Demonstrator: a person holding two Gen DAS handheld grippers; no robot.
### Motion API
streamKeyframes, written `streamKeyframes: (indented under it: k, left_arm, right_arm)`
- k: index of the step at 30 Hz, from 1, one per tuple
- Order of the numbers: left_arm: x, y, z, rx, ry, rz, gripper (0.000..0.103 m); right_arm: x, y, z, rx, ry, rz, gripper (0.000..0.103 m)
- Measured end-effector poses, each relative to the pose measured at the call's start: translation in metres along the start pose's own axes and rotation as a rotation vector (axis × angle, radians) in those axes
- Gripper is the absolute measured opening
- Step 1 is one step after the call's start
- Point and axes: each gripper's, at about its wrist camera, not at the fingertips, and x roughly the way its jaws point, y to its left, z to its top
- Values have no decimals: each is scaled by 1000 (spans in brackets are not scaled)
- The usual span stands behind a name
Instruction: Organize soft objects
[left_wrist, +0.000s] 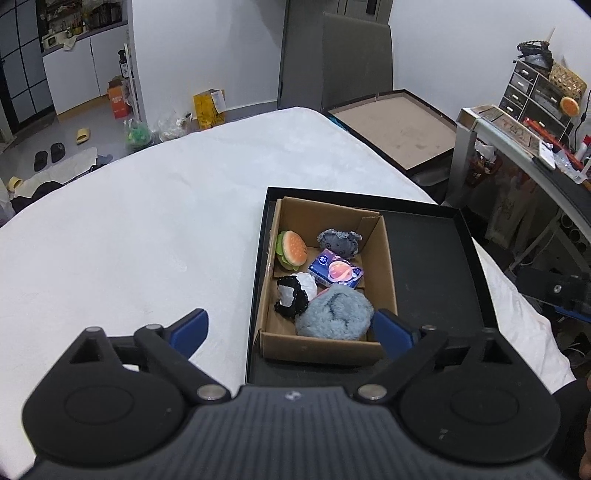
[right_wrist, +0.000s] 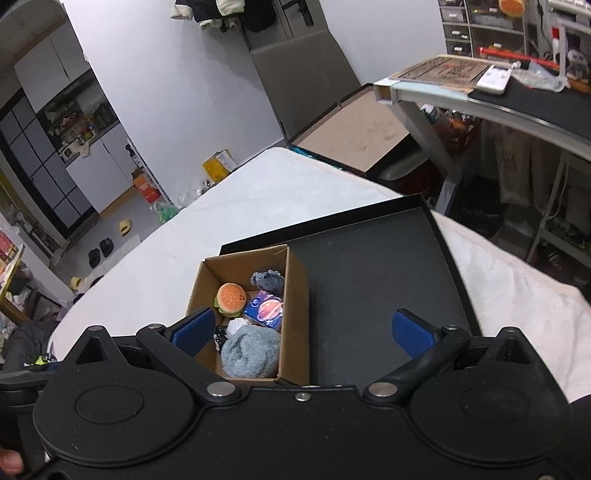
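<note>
Left hand-held gripper open; empty

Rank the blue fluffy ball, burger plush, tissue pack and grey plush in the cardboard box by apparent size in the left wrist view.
1. Blue fluffy ball, clearly largest, though it also lies nearest the camera.
2. Tissue pack.
3. Burger plush and grey plush look about alike; the grey one sits farther back, so I won't rank them.
</note>
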Motion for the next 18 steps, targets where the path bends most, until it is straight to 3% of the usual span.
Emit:
streamKeyframes:
  k: [9, 12, 18]
  left_arm:
    - [-36, -6, -5, 5, -28, -5, 99]
    - [-48, -7, -5, 1, -22, -37, 99]
    - [-75, -14, -8, 66, -44, -41, 102]
  right_arm:
    - [-30, 4, 3, -38, -27, 14, 103]
    - [-38, 5, 5, -48, -28, 22, 103]
    - [-56, 2, 7, -45, -24, 16, 103]
